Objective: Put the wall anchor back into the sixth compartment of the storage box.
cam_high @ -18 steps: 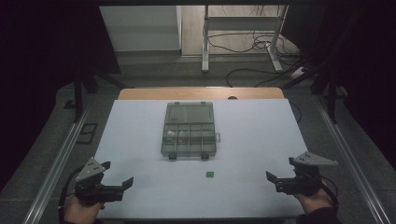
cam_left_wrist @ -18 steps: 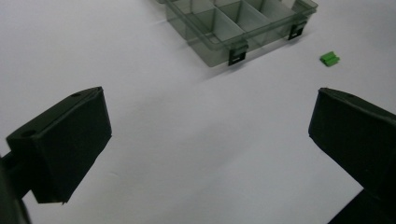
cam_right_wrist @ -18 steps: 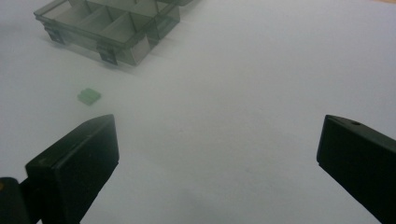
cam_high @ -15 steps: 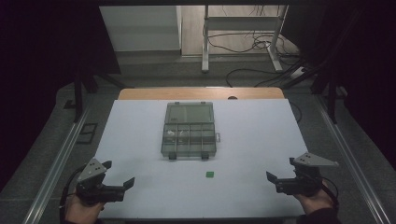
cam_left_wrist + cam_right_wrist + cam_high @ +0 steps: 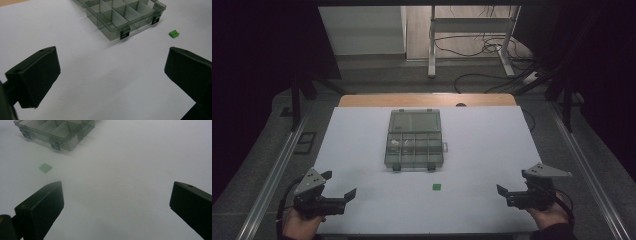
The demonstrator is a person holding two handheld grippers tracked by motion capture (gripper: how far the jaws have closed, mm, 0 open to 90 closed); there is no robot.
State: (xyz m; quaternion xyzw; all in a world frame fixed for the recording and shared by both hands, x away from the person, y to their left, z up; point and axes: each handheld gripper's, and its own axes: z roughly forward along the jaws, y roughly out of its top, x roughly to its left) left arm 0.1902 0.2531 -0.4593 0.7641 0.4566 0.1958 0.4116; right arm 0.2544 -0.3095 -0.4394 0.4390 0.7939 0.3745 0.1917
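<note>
The left gripper (image 5: 339, 185) at the lower left of the high view now sits slightly farther right and nearer the frame's centre than before, its jaws spread wide above the white table (image 5: 482, 150)

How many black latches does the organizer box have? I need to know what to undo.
2, both on the front wall of the organizer box facing the person: left latch and right latch. Others may be hidden.
</note>
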